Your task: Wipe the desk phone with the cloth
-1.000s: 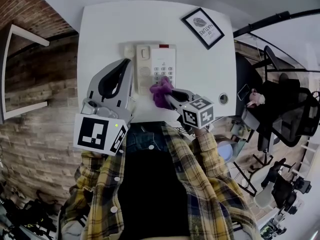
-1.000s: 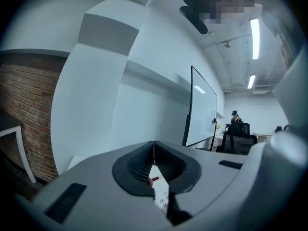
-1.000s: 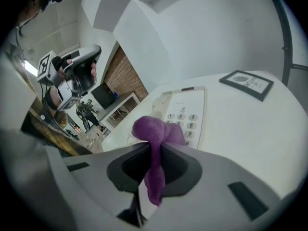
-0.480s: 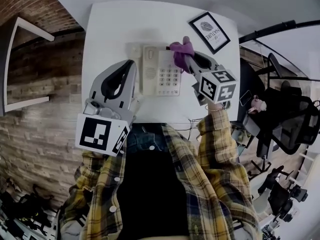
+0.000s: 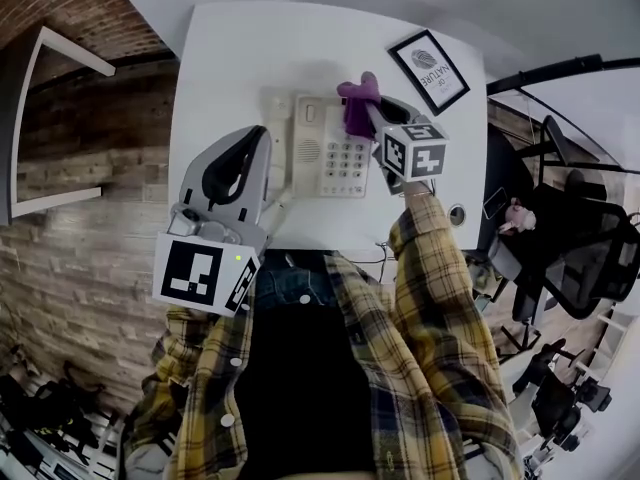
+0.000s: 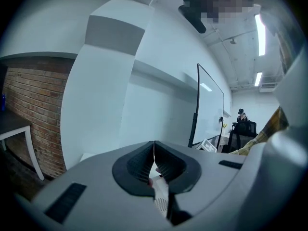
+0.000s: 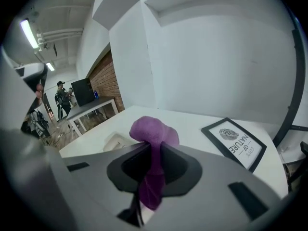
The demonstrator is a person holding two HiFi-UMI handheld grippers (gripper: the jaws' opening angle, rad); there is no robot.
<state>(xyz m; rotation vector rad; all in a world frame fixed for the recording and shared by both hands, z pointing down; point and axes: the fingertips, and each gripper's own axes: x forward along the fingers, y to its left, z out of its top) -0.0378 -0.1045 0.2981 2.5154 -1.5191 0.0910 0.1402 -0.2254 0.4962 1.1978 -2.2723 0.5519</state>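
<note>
A cream desk phone (image 5: 322,145) lies on the white desk (image 5: 230,58), with its keypad on the right side. My right gripper (image 5: 362,108) is shut on a purple cloth (image 5: 356,106) over the phone's far right corner. In the right gripper view the cloth (image 7: 153,143) bulges out between the jaws, and a corner of the phone (image 7: 111,141) shows to its left. My left gripper (image 5: 262,140) is shut with nothing in it, just left of the phone beside the handset. In the left gripper view its jaws (image 6: 154,150) meet at the tips.
A black-framed picture (image 5: 433,69) lies flat at the desk's far right corner and also shows in the right gripper view (image 7: 237,142). A round cable port (image 5: 457,214) sits near the desk's right edge. A brick wall and a white-framed table (image 5: 45,118) stand to the left.
My right gripper has carried the cloth from the phone's near right part across the keypad to its far right corner. The left gripper has stayed beside the handset.
</note>
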